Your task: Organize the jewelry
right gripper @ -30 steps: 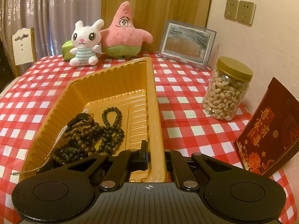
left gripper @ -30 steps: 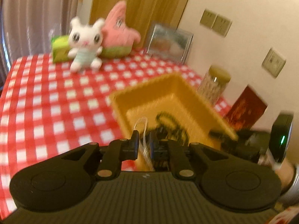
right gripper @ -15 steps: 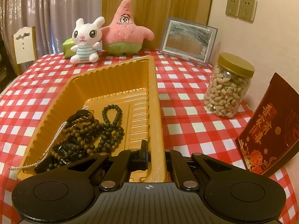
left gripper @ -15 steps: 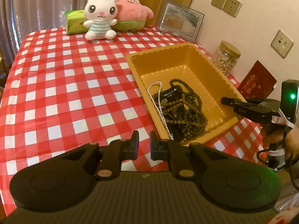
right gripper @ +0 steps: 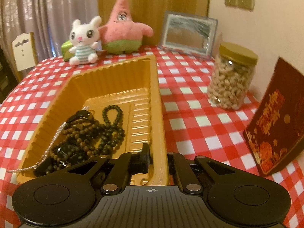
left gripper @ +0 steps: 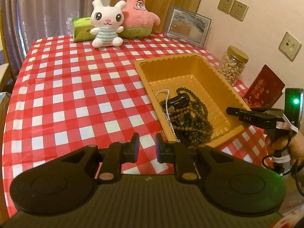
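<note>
Toward the surface's right edge, the yellow plastic tray [left gripper: 197, 72] holds tangled bead strands [left gripper: 191, 115] and a thin pearl chain [left gripper: 168, 110] trailing over its near rim. The right tongs [right gripper: 157, 161] clench the tray's thin, flexible rim. The left tongs [left gripper: 146, 148], just opening, hold nothing. The beads look limp and slippery; hook a loop.

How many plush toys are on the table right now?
2. The white bunny plush sits at the table's far edge; the pink starfish plush is right behind it, beside the picture frame. None seem hidden.
</note>
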`<state>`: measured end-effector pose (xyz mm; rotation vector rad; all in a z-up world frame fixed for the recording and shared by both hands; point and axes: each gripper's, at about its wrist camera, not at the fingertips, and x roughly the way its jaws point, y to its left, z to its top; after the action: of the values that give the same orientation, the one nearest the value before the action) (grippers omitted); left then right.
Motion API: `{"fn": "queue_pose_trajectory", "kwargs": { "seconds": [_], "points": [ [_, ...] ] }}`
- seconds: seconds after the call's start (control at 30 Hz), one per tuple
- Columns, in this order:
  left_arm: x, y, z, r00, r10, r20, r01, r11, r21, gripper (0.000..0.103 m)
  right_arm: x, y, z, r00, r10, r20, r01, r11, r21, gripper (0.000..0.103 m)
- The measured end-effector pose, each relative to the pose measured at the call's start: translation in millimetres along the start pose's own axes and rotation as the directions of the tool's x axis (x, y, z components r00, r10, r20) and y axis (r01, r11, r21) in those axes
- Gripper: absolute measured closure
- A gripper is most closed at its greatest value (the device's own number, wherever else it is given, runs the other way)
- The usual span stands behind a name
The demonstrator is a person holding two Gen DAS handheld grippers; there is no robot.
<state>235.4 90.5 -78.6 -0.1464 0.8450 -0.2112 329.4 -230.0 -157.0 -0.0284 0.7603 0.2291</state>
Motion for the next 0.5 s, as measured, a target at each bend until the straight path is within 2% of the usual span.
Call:
{"fn": "queue_pose_trajectory", "kwargs": {
  "seconds": [0.23, 0.4, 0.5],
  "points": [
    [-7, -5, -10, 0.999, 0.041, 0.007, -0.040, 0.999, -0.015, 0.082, 2, -7, -1, 0.999, 0.036, -0.002, -0.036, 0.999, -0.019, 0.099],
    [-11, -16, -15, 0.997, 0.073, 0.019, -0.073, 0.997, -0.026, 0.074, 1, -16, 0, 0.996, 0.091, -0.009, -0.091, 0.996, -0.019, 0.099],
    [-15, -24, -17, 0.996, 0.085, 0.031, -0.084, 0.996, -0.042, 0.068, -2, -21, 0, 0.991, 0.132, -0.010, -0.133, 0.991, -0.016, 0.094]
  ]
}}
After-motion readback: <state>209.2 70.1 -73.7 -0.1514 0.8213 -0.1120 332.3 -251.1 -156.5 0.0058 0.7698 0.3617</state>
